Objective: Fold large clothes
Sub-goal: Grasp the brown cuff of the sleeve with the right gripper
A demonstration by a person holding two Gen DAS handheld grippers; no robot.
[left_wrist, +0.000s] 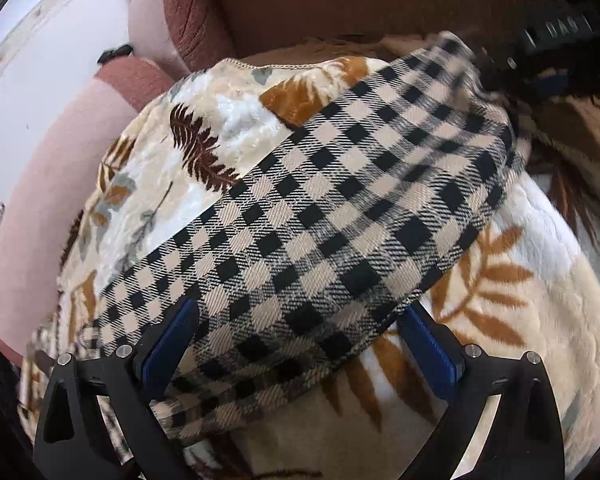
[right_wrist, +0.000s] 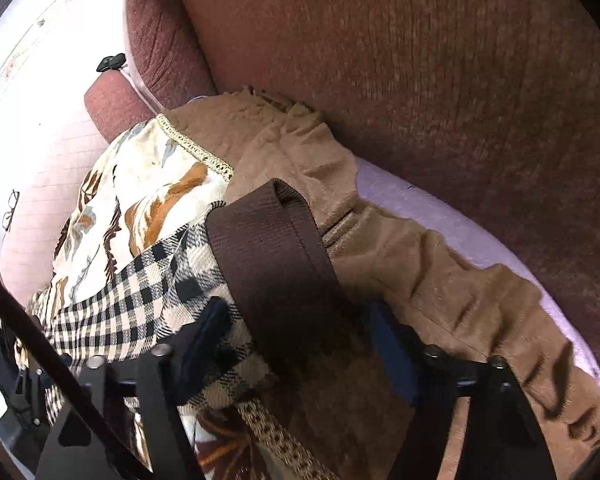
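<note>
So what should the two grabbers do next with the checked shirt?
Probably close the left gripper on the checked shirt: cloth lies between its open fingers, and the right gripper has the brown-trimmed end between its own.

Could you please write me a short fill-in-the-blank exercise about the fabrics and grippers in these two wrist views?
1. The black-and-beige garment between the left gripper fingers has a ______ pattern.
2. That garment lies on a cream plush blanket printed with brown and orange ______.
3. In the right wrist view, the band running between the right gripper fingers is dark ______.
4. The ribbed sofa backrest behind the fabrics is ______ in colour.

Missing words: checked; leaves; brown; reddish-brown
</note>
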